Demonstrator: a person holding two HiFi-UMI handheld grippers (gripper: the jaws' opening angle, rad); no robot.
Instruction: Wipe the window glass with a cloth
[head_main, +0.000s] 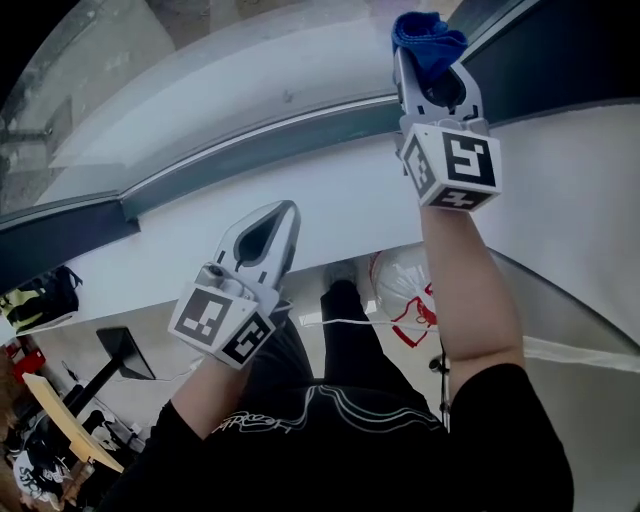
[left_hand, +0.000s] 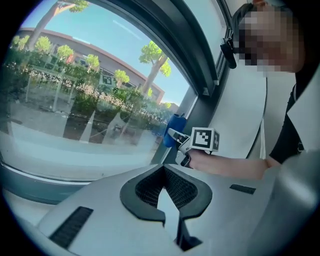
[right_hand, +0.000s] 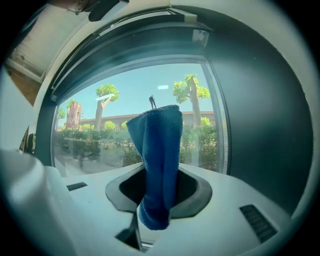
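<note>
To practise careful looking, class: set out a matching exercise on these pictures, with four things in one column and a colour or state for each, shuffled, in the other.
Things:
1. left claw
2. right claw
3. cloth
4. window frame

Colour or state:
A. dark grey
B. shut, nothing in it
C. blue
D. shut on the cloth

Pairs: 1-B, 2-D, 3-C, 4-A.
</note>
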